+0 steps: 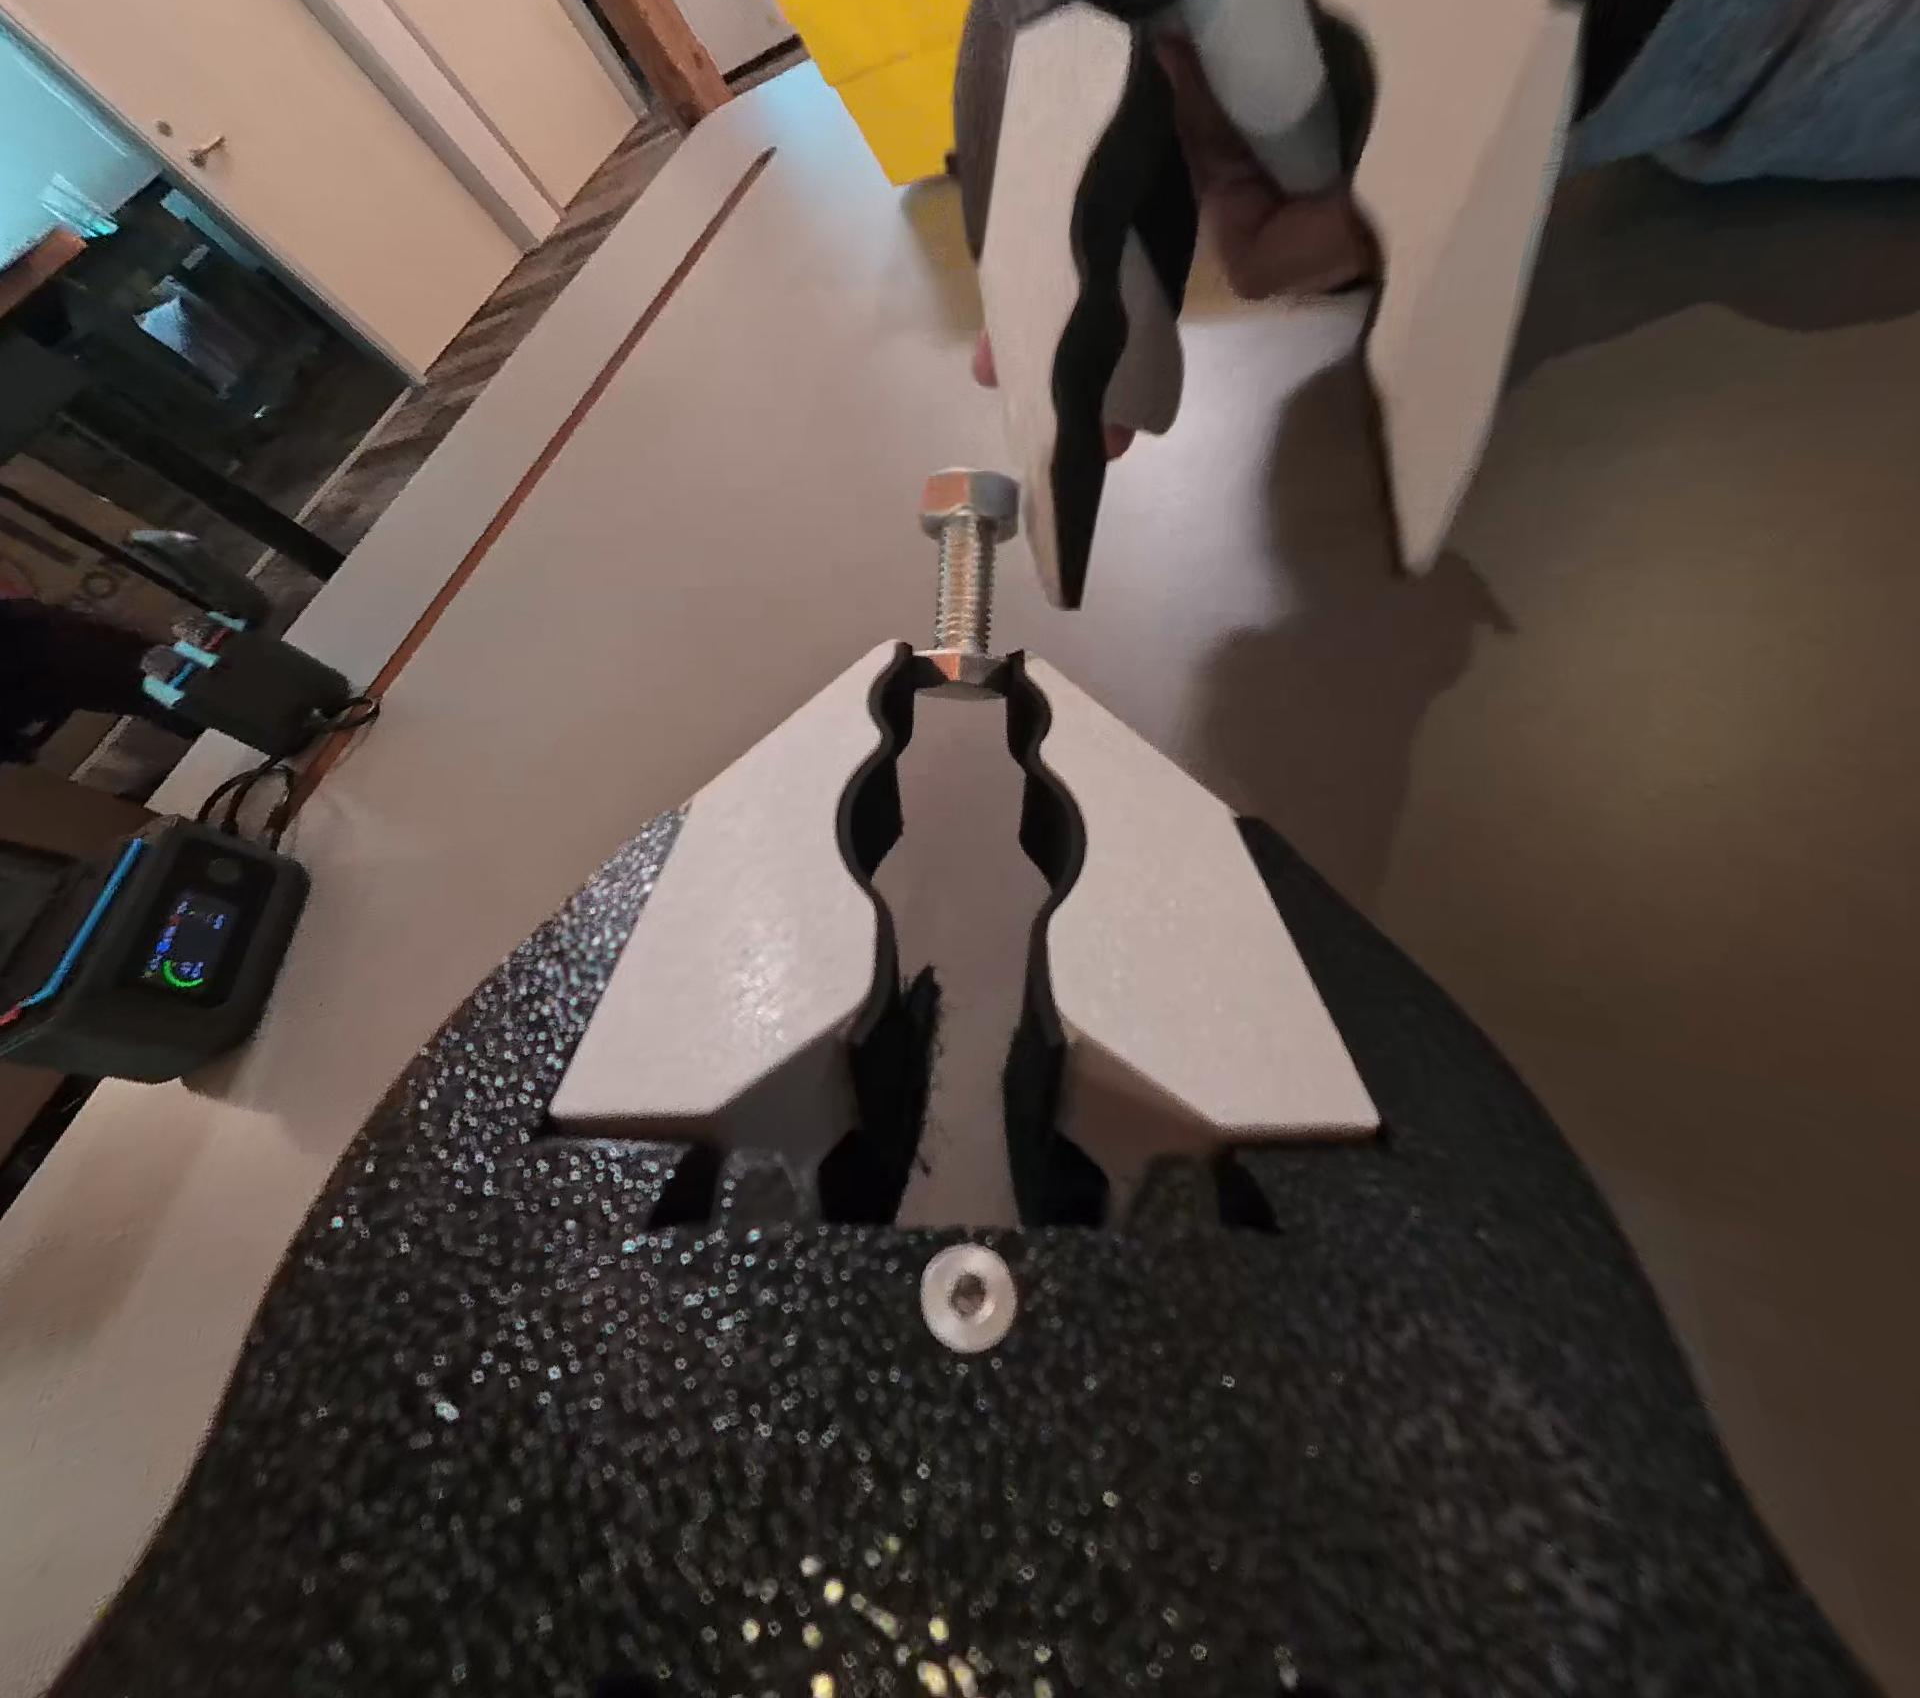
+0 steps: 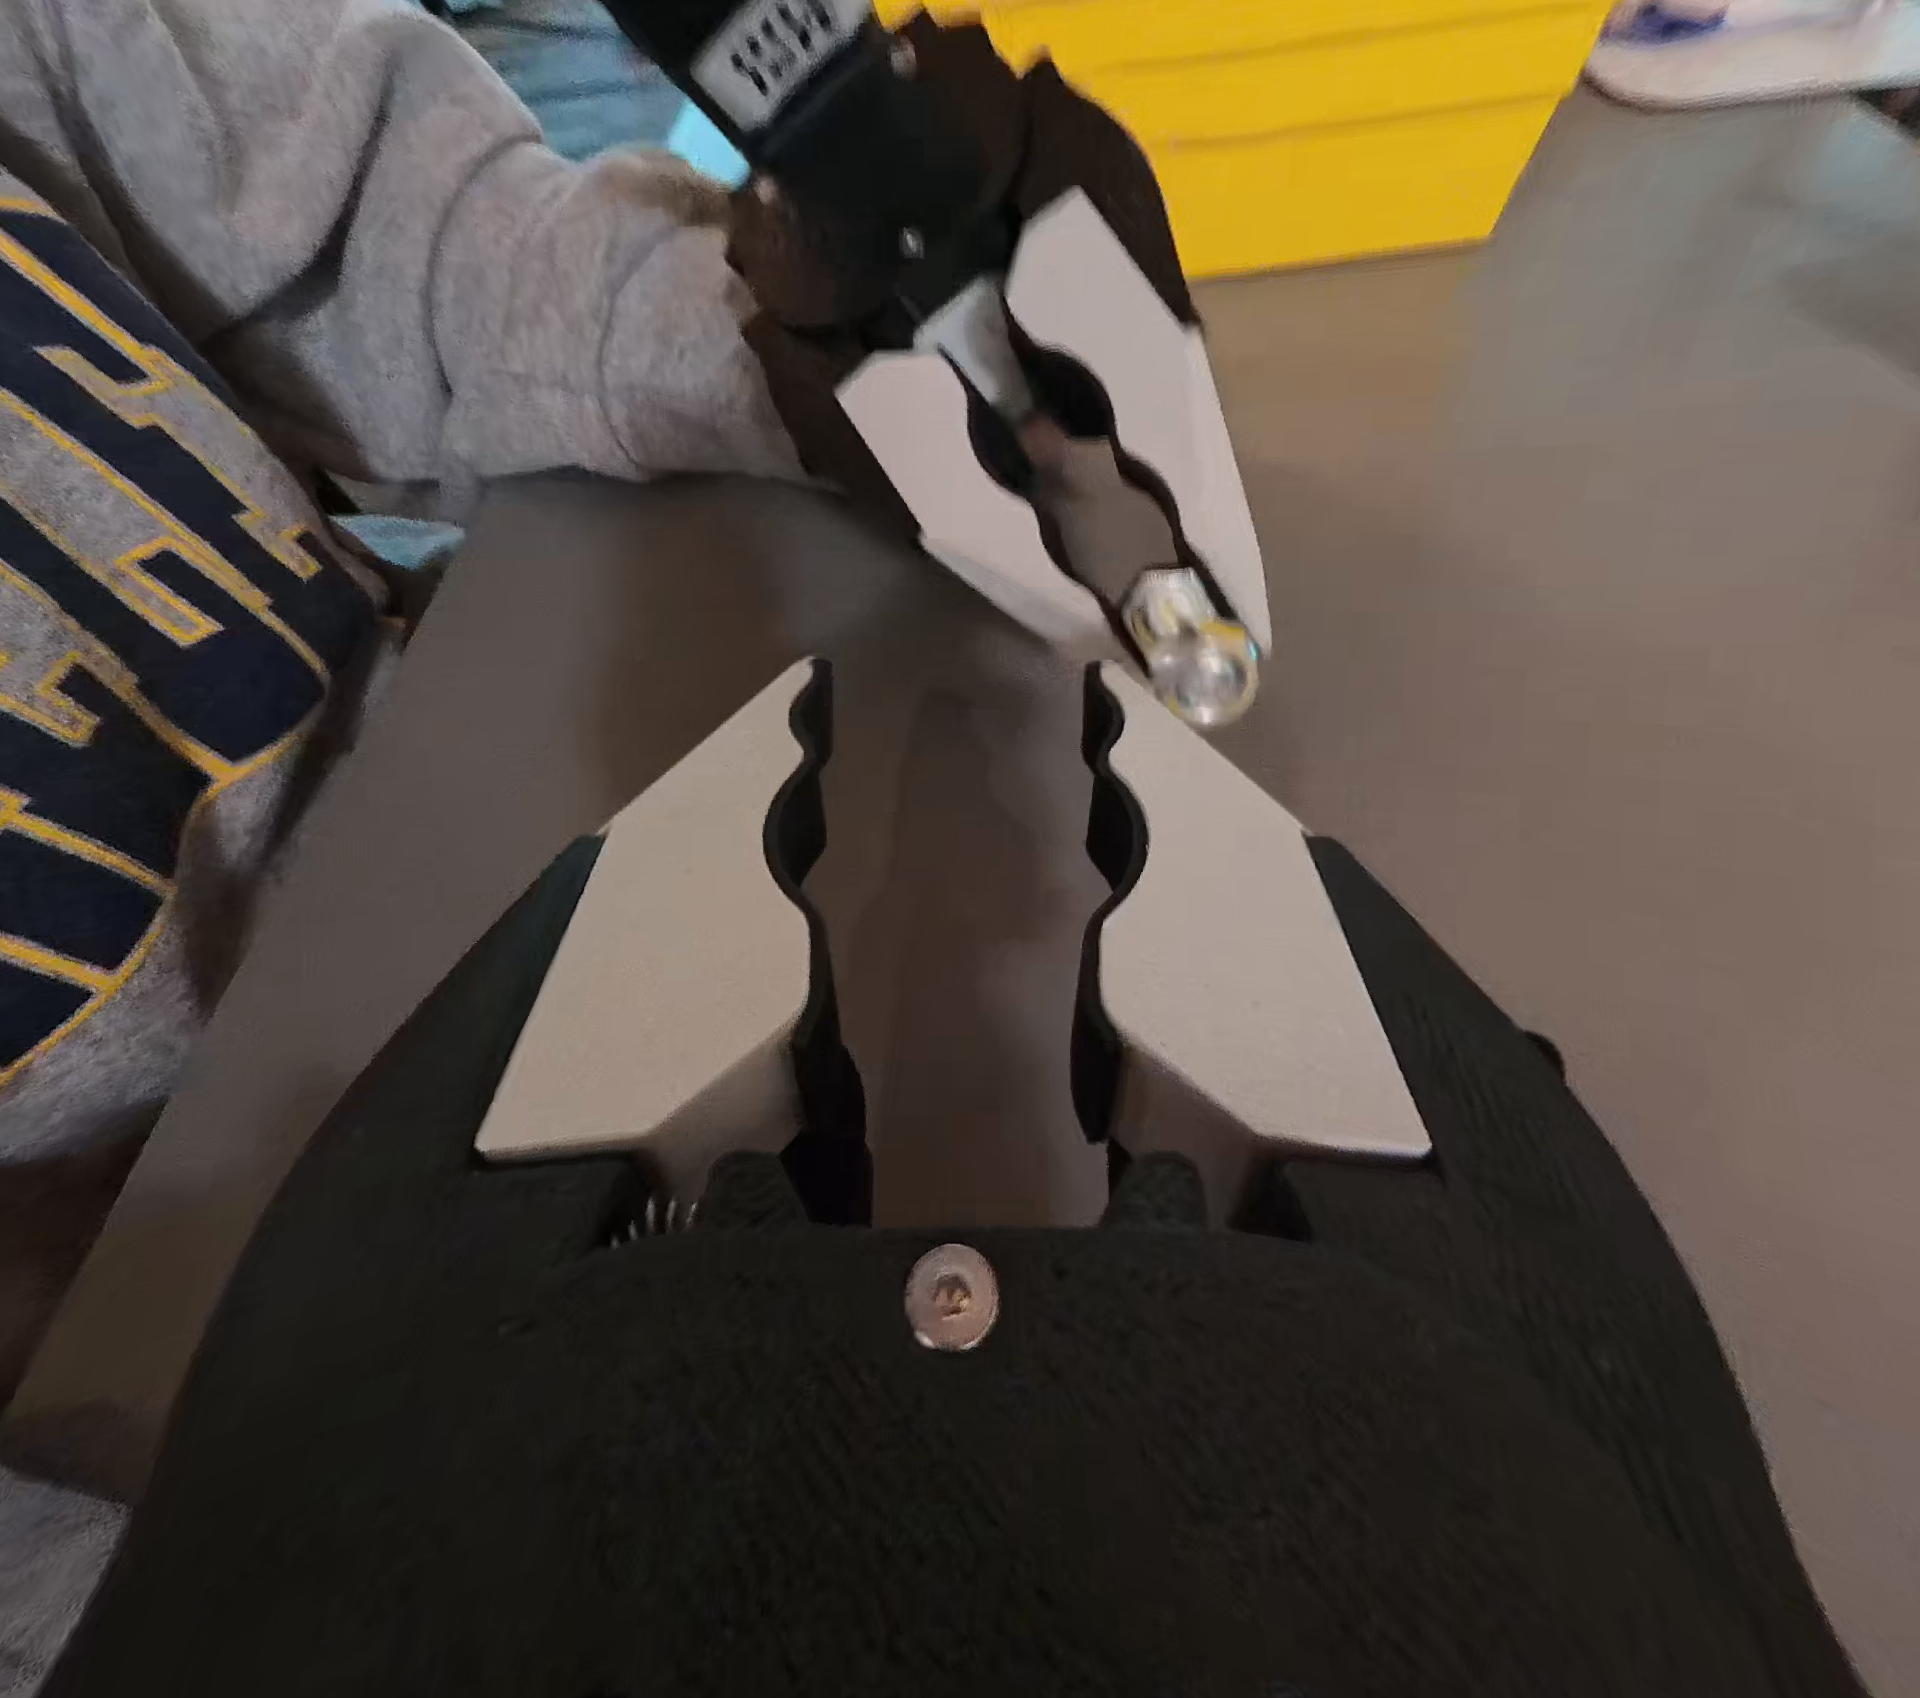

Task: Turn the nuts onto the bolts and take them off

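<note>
- Left gripper (image 1: 961, 661): lower centre of the left wrist view. Our fingers are drawn narrow and pinch the hex head of the bolt, so the head cannot spin while the nut is turned.
- Bolt (image 1: 964, 583): centre of the frame, threaded shank pointing away from us, clear of the table (image 1: 644, 505); held aloft, we judge, to give access all round.
- Nut (image 1: 968, 497): seated at the far end of the shank, free of either gripper.
- Right gripper (image 2: 956, 672): lower centre of the right wrist view, fingers spread wide and empty. In the left view it hangs in the upper right, one tip just beside the nut, apparently placed to close on it.
- Yellow bin (image 2: 1299, 17): top of the right view, well apart, on the table.
- Small device with lit screen (image 1: 156, 952): lower left of the left view, out of the working area.
</note>
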{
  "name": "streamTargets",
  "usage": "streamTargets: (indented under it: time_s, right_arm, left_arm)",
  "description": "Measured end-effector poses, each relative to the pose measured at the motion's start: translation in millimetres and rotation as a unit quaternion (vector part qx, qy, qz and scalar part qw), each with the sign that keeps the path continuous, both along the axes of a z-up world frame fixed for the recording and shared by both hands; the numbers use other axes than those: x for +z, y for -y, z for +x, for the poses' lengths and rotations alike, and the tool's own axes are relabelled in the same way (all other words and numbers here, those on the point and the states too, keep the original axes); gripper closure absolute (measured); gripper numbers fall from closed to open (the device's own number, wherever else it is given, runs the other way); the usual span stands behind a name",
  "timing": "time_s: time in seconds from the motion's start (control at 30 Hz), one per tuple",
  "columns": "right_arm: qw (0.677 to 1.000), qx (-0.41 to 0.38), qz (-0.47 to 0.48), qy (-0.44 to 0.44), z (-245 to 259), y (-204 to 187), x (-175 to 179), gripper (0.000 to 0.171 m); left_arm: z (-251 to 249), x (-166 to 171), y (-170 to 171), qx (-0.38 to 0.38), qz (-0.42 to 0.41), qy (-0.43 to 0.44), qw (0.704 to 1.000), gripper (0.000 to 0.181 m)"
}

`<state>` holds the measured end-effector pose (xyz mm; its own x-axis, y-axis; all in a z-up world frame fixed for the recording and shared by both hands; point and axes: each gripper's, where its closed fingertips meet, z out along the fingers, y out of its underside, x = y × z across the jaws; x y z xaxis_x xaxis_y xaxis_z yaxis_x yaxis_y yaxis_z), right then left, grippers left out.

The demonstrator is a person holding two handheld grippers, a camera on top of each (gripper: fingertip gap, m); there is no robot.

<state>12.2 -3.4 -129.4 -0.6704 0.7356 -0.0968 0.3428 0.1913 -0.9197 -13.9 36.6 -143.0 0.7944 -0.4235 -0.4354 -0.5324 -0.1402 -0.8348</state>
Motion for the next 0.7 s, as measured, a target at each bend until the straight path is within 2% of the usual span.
streamTargets:
  time_s: [0.1,0.27,0.6,0.7]
  right_arm:
    - [0.999,-0.032,0.021,0.026,-4.1,-12.8,-12.9,0.12]
    - [0.998,-0.05,0.029,-0.01,-10.8,-16.3,-5.5,0.111]
    - [0.998,-0.037,0.029,-0.038,-10.7,-10.2,0.0,0.106]
    - [0.999,-0.019,0.017,-0.045,-8.3,-2.3,4.3,0.11]
  left_arm:
    - [2.1,-1.4,1.0,-0.007,-0.005,0.005,1.0,0.166]
    - [5.1,-4.4,0.7,-0.015,-0.013,0.0,1.0,0.165]
    - [6.6,-11.7,0.2,-0.016,-0.03,-0.015,0.999,0.165]
    - [5.7,-14.3,-1.3,-0.011,-0.034,-0.026,0.999,0.165]
